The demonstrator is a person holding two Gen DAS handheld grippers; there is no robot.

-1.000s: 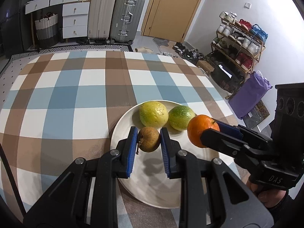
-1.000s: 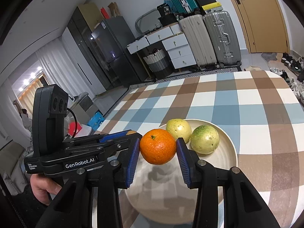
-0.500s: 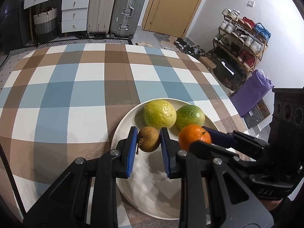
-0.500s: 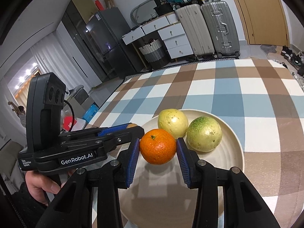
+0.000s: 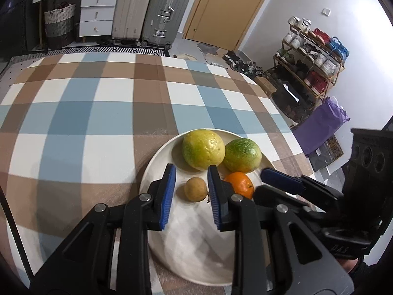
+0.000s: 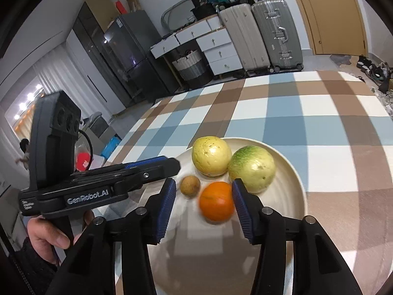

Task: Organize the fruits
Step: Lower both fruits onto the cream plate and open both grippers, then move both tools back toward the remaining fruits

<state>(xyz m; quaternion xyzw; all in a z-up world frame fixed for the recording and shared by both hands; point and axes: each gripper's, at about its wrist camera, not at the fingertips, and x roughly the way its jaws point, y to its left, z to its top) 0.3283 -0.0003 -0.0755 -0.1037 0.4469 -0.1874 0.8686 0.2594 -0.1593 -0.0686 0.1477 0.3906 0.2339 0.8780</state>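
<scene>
A round, smooth cream ceramic plate [image 5: 157, 162] on the blue, brown and white checked tablecloth [image 5: 81, 113] holds four fruits: a dimpled yellow-green round fruit [image 5: 203, 149], a speckled green one [image 5: 242, 155], a glossy orange mandarin [image 6: 216, 201] and a small, dull brown round fruit [image 5: 195, 188]. The left gripper [image 5: 191, 191] stands released, its ribbed blue pads clear of the small brown fruit lying on the plate between them. The right gripper [image 6: 203, 205] has just been opening, and the mandarin sits on the plate between its parted pads.

Even, moderately bright indoor light; soft shadows fall on the round cream plate [image 5: 157, 169]. Fisheye edges bend and darken. The small orange fruit [image 6: 216, 204] is motion-blurred.
</scene>
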